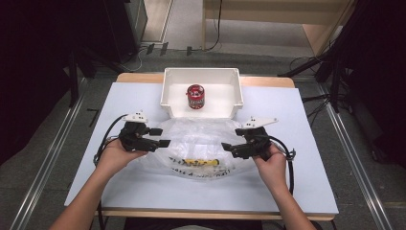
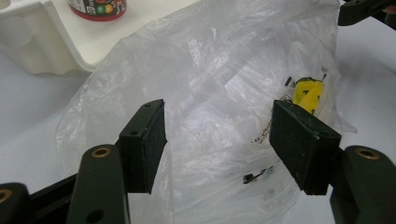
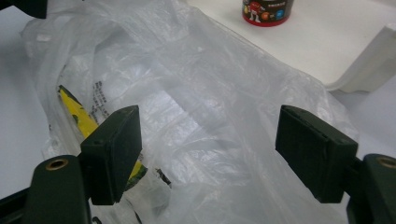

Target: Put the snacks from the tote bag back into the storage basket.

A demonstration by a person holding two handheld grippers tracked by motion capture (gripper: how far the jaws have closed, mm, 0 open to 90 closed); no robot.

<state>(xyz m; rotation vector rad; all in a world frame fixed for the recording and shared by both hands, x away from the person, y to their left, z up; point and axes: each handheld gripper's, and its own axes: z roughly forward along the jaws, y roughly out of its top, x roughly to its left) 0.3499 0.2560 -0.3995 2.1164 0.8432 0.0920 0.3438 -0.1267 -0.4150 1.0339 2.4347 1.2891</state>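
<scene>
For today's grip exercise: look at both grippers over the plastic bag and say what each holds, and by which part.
Nothing is held. The left gripper and right gripper both stand open over the clear plastic bag, pads apart from the film.

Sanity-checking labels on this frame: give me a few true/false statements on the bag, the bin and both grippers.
1. The red can stands inside the white bin. True.
2. The clear plastic bag lies inside the bin. False: it lies on the table, in front of the bin.
3. The left gripper is open. True.
4. The right gripper is shut on the can. False: its jaws are open at the bag.
5. Yellow print shows on the bag. True.
</scene>
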